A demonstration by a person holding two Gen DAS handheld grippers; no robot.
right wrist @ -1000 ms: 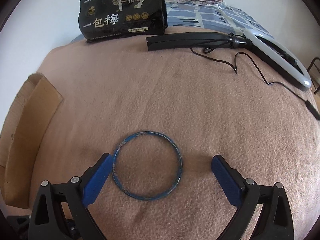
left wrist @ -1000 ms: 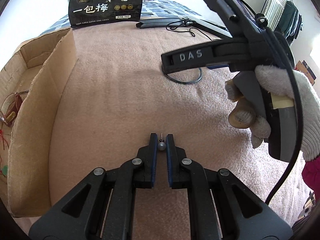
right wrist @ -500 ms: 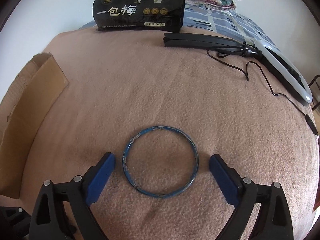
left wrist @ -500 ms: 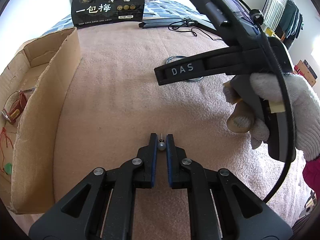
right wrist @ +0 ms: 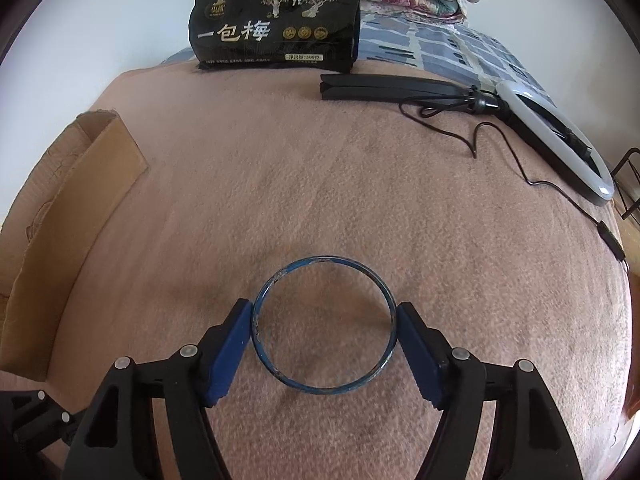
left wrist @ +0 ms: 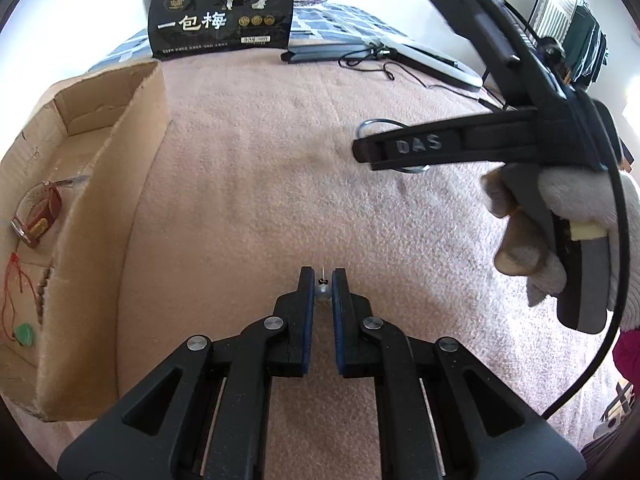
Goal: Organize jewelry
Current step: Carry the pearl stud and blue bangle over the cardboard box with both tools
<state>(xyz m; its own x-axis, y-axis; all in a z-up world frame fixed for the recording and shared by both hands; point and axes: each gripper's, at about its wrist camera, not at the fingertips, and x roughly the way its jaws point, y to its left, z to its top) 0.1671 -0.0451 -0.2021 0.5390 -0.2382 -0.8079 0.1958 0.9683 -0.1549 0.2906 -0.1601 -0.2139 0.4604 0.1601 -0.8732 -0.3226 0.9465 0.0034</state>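
Cardboard box (left wrist: pixel 132 184) sits far left on the pink blanket (left wrist: pixel 260 184), open top. Inside it: a red-strap watch (left wrist: pixel 38 216), a red cord with green pendant (left wrist: pixel 24 332), and a string of brown beads (left wrist: pixel 46 284) against the near wall.

Left tool (left wrist: pixel 322 280) is nearly closed, blue pads pinching a small grey pearl earring (left wrist: pixel 322 291), post pointing forward, held just above the blanket to the right of the box.

Right tool (right wrist: pixel 324 316) is partly closed around a blue bangle (right wrist: pixel 324 322) lying flat on the blanket; both blue pads touch its outer rim, left and right. The right hand (left wrist: pixel 576 208), in a white glove, holds that tool.

Black snack bag (right wrist: pixel 276 20) stands at the far edge. A folded tripod (right wrist: pixel 392 86) and ring light (right wrist: pixel 556 136) with its cable lie far right.
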